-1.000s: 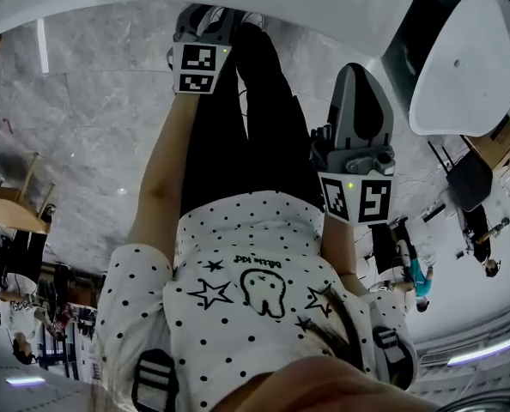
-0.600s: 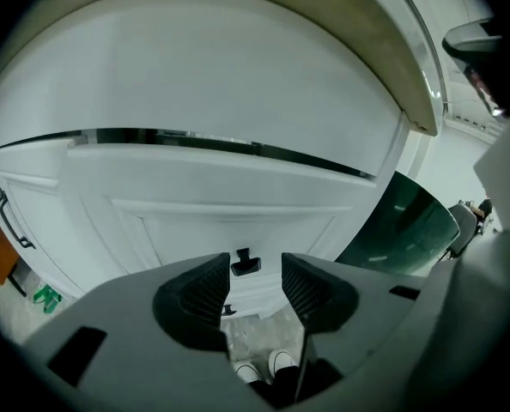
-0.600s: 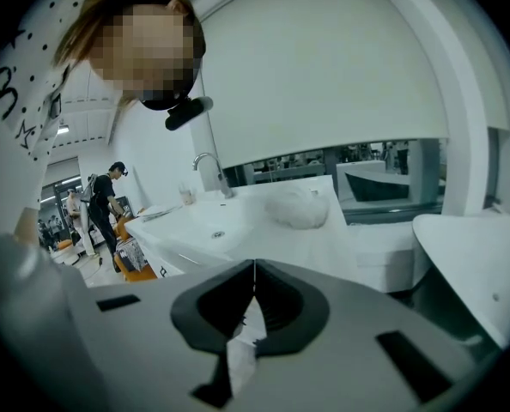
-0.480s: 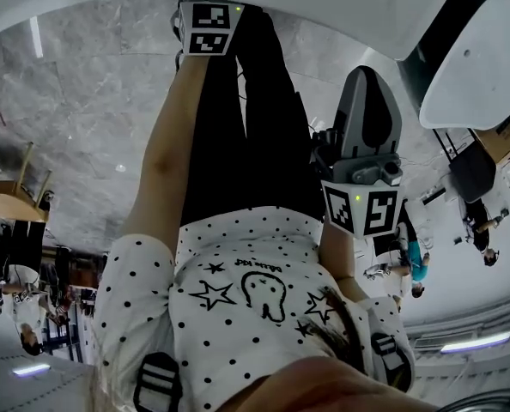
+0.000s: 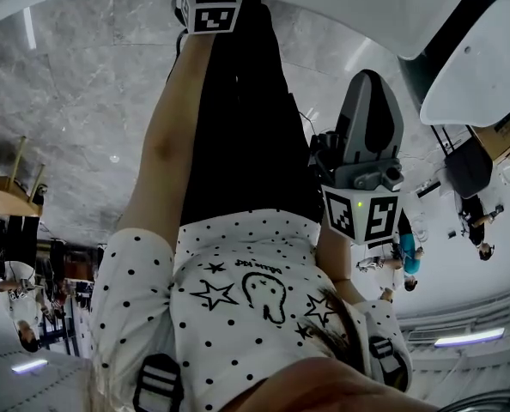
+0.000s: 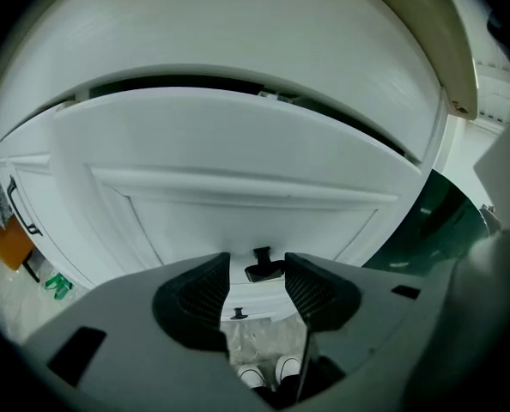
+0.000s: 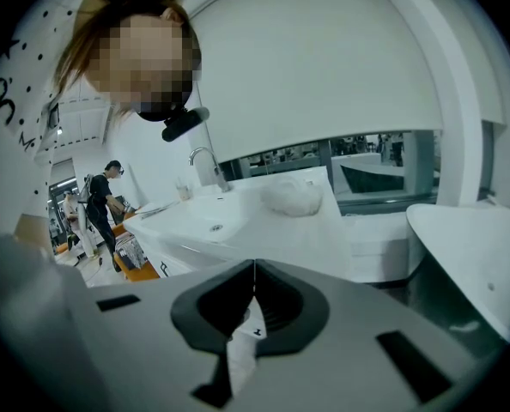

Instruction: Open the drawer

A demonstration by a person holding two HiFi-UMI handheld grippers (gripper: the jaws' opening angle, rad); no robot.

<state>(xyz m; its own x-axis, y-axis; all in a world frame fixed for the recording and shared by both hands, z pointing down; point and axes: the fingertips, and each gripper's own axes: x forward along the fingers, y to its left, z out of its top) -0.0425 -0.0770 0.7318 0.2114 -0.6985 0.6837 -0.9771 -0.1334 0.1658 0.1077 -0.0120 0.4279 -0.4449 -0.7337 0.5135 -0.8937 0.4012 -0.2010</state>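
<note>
Drawer handle (image 6: 265, 270) half-hidden inside left claw (image 6: 258, 258), jaws just opening.

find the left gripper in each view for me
Head view: left gripper at top edge, left of centre; only its marker cube shows.
Left gripper view: bottom centre; jaws, just opening, stand apart, black knob in the gap.
Right gripper view: not in it.
Shared landmark: white cabinet, in head and left gripper views.
</note>
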